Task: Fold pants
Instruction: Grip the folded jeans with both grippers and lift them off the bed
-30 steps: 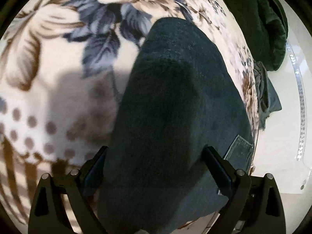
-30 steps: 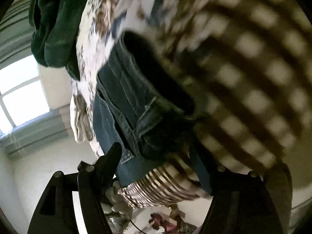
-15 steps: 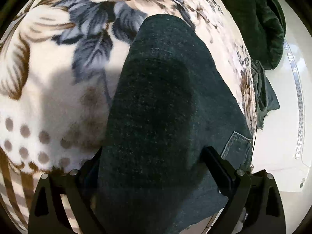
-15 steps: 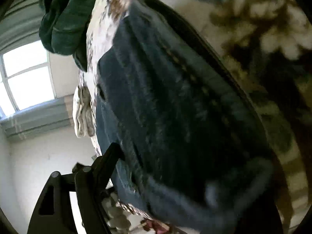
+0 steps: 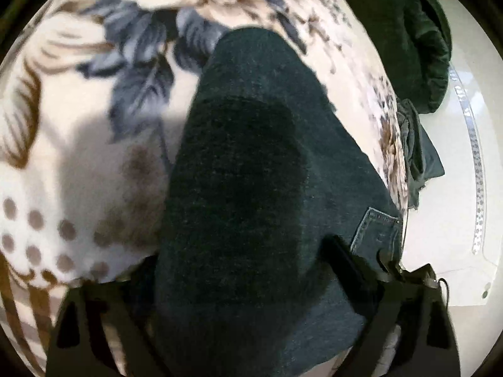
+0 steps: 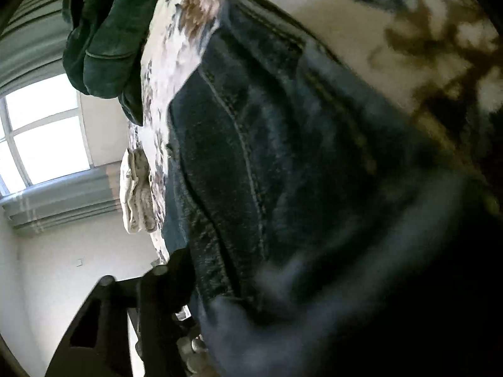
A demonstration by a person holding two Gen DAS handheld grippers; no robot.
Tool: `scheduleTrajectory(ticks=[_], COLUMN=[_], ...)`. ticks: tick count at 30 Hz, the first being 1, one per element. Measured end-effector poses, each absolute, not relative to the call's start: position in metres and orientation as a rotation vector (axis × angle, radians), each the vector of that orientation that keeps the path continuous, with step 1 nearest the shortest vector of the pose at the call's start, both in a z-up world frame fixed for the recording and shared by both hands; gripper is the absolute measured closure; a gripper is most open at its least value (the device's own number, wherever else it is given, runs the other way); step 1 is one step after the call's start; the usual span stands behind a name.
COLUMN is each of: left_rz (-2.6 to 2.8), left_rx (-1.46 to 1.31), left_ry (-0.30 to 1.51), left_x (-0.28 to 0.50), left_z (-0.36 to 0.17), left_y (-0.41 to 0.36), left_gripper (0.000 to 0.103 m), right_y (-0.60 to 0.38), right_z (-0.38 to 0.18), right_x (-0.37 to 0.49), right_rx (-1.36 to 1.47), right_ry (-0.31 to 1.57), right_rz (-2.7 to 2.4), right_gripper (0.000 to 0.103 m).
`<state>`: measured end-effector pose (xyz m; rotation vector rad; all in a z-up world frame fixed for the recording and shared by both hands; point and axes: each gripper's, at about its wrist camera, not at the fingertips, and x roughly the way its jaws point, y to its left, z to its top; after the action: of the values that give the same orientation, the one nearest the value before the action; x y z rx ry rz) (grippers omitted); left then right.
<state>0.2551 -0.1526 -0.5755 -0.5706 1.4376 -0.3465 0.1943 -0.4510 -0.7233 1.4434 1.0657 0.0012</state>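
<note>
Dark blue jeans (image 5: pixel 251 172) lie on a floral blanket (image 5: pixel 78 125). In the left wrist view the denim drapes over my left gripper (image 5: pixel 248 270); its two black fingers stand wide apart on either side of the cloth, with a back pocket (image 5: pixel 377 235) by the right finger. In the right wrist view the jeans (image 6: pixel 298 172) fill the frame, blurred. Only my right gripper's left finger (image 6: pixel 176 270) shows at the denim's edge; the other finger is hidden under the cloth.
A dark green garment (image 5: pixel 418 31) lies at the blanket's far right edge and shows in the right wrist view (image 6: pixel 103 31). A grey-blue cloth (image 5: pixel 415 157) hangs off the edge. Pale floor (image 5: pixel 456 204) lies beyond. A cream cloth (image 6: pixel 136 188) and window (image 6: pixel 41 135) are left.
The right gripper has pushed further along the jeans, so denim now covers its view and right finger. The left view has shifted slightly closer over the leg.
</note>
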Motion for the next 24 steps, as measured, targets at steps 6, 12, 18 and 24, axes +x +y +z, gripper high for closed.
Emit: scheduleTrajectory(ticks=[6,12,18,24], left_rz=[-0.393,-0.383,-0.389,-0.404], left_rx=[-0.589,-0.518,-0.526,-0.540], left_ry=[1.388,1.376,1.369,1.375], left_x=[0.244,0.243,0.242,0.242], left_z=[-0.570,-0.569,-0.570,-0.572], left_y=[-0.137,-0.143,-0.143,-0.140], left_gripper=[0.056,0.055,0.056,0.055], right_y=[-0.443,-0.468,-0.474,-0.475], right_z=[-0.720,-0.728,-0.733,-0.732], right_x=[0.197,0.174,0.187,0.195], right_rx=[1.437,1.440,1.438,1.443], right_ry=[1.048,1.075,1.096,1.102], right_rz=[-0.009,0.032,0.042,0.037], right_gripper=[0.053,0.051,0.051,0.049])
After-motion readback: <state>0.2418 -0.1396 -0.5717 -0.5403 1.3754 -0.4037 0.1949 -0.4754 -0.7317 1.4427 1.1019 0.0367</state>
